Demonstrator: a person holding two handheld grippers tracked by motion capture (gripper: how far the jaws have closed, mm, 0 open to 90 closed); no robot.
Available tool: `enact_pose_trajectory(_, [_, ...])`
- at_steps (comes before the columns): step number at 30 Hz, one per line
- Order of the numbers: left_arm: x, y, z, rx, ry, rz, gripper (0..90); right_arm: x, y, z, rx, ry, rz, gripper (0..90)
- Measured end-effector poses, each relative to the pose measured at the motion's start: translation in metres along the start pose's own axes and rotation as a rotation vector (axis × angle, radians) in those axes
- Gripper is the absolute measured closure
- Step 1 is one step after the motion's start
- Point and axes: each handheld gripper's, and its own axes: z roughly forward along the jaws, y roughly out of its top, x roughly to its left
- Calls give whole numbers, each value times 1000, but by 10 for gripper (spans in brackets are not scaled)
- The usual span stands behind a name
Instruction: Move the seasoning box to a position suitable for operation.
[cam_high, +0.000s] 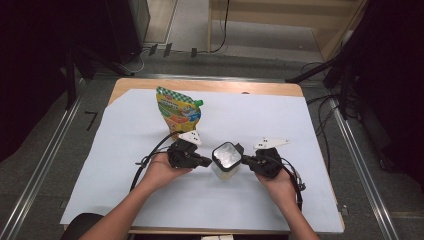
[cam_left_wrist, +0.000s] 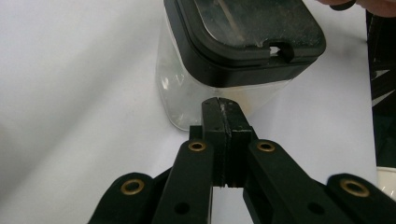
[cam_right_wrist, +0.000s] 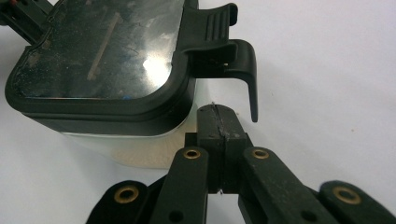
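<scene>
Both tongs, left (cam_high: 209, 163) and right (cam_high: 246, 160), closed empty, flank clear container (cam_high: 226, 170). Judgement: press right tip under lid latch (cam_right_wrist: 224, 42); brace opposite wall.

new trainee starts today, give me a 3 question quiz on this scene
1. True or false: the left gripper has its jaws shut with nothing between them.
2. What stands behind the left gripper on the white sheet? A) a bowl B) a pouch C) a bottle
3. Fill in: both grippers sit against the sides of the clear container, which has a black ____.

Key
1. True; the right gripper is shut the same way.
2. B, the pouch.
3. lid, with a latch tab on the right gripper's side.
</scene>
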Motion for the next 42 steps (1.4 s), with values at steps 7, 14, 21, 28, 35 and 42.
enact_pose_trajectory(7, [2,-1,-1,0,3,-5,900,2,0,0,9,6,14,900])
enact_pose_trajectory(14, [6,-2,-3,-7,7,-16,900,7,-1,-1,20,21,-15,900])
enact_pose_trajectory(21, [10,-3,-5,-8,8,-21,900,13,-4,-3,27,37,-27,900])
enact_pose_trajectory(28, [14,-3,-6,-11,9,-25,900,18,-6,-4,39,63,-48,900])
enact_pose_trajectory(35, [12,-5,-14,-34,12,14,708,22,-5,-11,34,70,-47,900])
enact_pose_trajectory(42, [6,-6,-23,-68,-49,72,444,22,-2,-26,17,64,-71,900])
